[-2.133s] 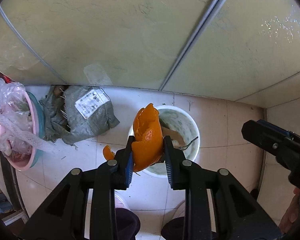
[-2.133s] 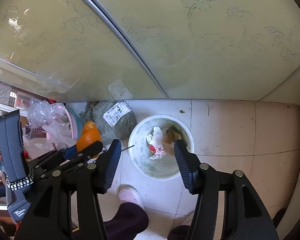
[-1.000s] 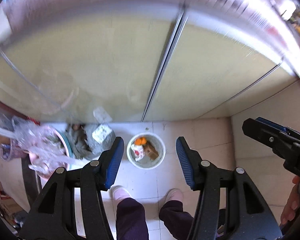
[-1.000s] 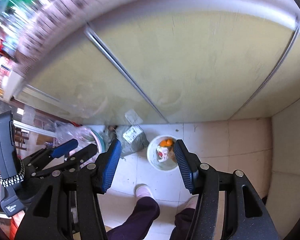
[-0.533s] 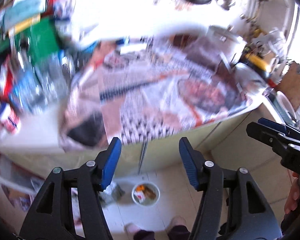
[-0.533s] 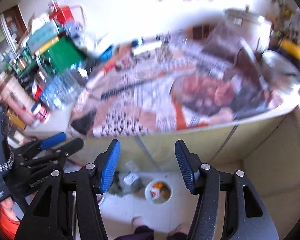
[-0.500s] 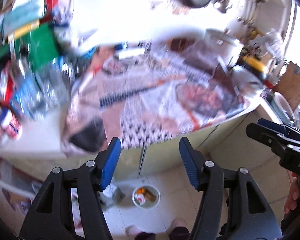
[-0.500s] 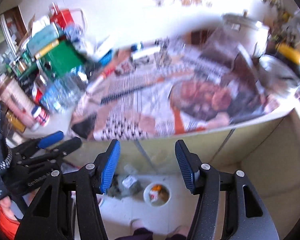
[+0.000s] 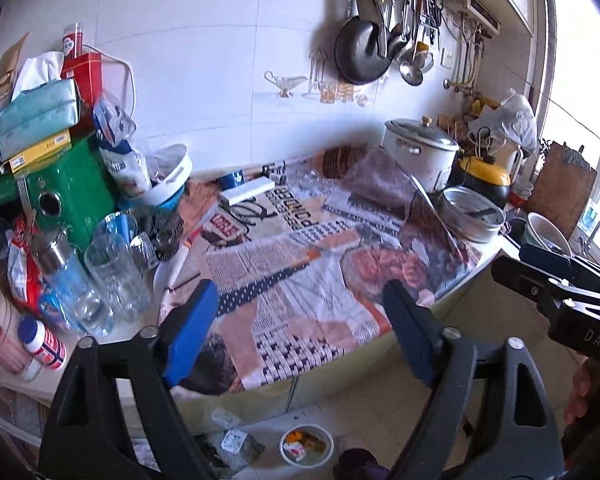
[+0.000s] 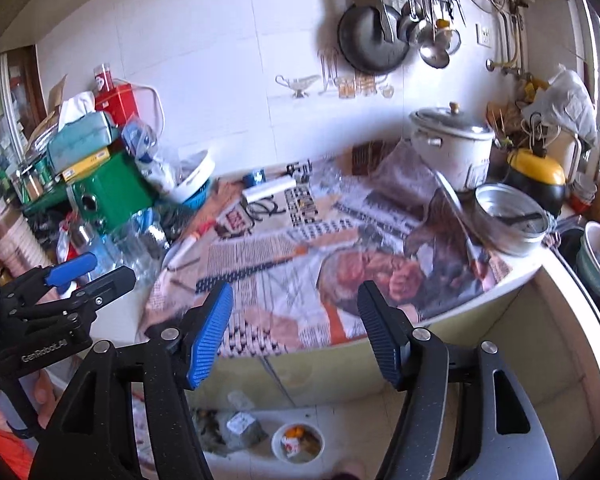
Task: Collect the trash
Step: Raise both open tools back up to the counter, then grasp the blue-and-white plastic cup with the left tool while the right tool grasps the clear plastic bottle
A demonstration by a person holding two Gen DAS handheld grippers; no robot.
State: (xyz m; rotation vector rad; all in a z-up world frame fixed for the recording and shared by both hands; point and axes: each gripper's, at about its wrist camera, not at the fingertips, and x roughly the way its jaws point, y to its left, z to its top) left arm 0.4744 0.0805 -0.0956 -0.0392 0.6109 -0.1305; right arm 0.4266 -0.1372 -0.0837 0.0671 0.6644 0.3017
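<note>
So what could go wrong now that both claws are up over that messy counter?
Both claws are open and empty, the left claw and the right claw, above the newspaper.

1. The tall glass and the plastic bottle stand close together near the counter's edge; a sweeping left claw might knock them over.
2. Tugging the newspaper could shift the metal pot, which seems to rest on it.
3. The bucket sits on the floor far below, so dropped trash might miss.
</note>
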